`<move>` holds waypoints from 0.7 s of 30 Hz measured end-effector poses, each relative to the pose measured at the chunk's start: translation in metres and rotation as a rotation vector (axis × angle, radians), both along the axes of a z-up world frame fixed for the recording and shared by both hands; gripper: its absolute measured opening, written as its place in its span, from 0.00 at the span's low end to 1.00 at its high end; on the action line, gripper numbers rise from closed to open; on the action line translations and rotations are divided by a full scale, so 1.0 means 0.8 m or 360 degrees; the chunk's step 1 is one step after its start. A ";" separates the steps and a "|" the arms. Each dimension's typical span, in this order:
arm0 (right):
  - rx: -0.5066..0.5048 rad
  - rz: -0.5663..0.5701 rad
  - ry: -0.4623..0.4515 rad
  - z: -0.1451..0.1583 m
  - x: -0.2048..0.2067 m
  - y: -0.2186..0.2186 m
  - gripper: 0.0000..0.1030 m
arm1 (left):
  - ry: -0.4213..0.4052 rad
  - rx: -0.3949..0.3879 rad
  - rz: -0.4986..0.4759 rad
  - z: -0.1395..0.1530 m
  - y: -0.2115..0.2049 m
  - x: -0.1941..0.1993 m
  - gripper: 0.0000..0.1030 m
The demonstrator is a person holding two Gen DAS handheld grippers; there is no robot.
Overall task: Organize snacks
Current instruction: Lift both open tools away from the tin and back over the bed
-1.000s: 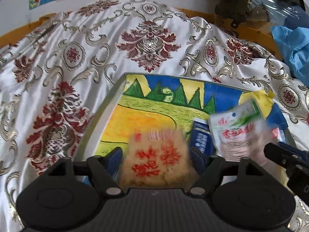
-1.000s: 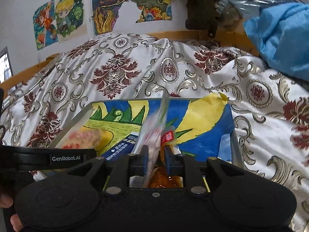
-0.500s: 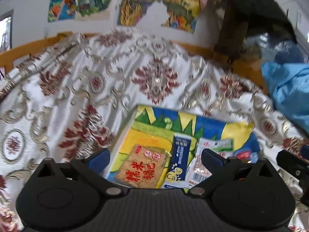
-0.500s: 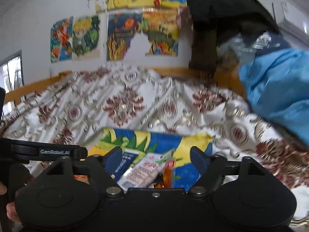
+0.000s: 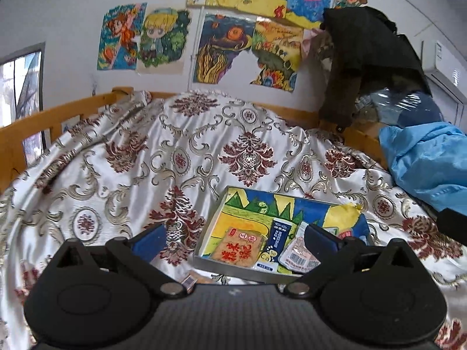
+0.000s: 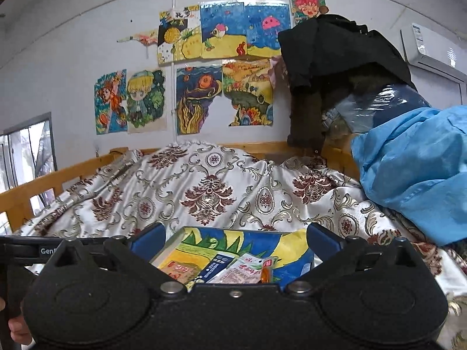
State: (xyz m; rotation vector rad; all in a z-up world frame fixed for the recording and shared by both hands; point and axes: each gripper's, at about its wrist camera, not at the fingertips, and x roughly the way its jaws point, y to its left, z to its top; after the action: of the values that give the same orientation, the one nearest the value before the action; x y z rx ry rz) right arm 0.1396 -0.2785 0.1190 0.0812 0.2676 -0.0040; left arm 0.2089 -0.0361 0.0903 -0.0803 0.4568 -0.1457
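A shallow tray [image 5: 213, 227] lined with a bright drawing lies on the bedspread. In it lie a tan packet with red characters [image 5: 239, 248], a dark blue stick sachet [image 5: 277, 242] and a white packet with a barcode [image 5: 297, 255]. My left gripper [image 5: 235, 237] hangs open above the tray's near edge, holding nothing. The right wrist view shows the same tray [image 6: 166, 250], with the tan packet [image 6: 178, 268], blue sachet [image 6: 219, 265], white packet [image 6: 242, 271] and a small orange item [image 6: 264, 274]. My right gripper [image 6: 235, 237] is opening, with nothing between its fingers.
The patterned silver and maroon bedspread [image 5: 175, 160] covers a bed with a wooden rail [image 5: 58, 116]. Blue cloth [image 6: 408, 175] is heaped at the right, and dark clothing [image 6: 335, 73] hangs above it. A small packet [image 5: 189, 281] lies on the bedspread just before the tray.
Both grippers let go of their packets, the left the tan one and the right the white one, and opened wide. Both drew back and up from the tray.
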 end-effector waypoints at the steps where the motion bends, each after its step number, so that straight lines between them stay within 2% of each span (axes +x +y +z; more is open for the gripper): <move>1: -0.0003 0.0000 -0.0008 0.000 -0.012 0.003 0.99 | -0.0012 0.0014 -0.0003 0.001 0.002 -0.010 1.00; 10: -0.0008 -0.0054 -0.0031 -0.012 -0.102 0.021 0.99 | -0.0061 0.0123 -0.0040 -0.008 0.011 -0.096 1.00; 21: -0.0020 -0.0092 0.0003 -0.037 -0.190 0.047 0.99 | -0.0076 0.0126 -0.0025 -0.028 0.038 -0.179 1.00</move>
State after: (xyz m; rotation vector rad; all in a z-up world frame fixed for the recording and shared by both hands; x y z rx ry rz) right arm -0.0127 -0.2409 0.0894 0.0764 0.2670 -0.0633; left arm 0.0658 -0.0061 0.0677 0.0046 0.4151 -0.1448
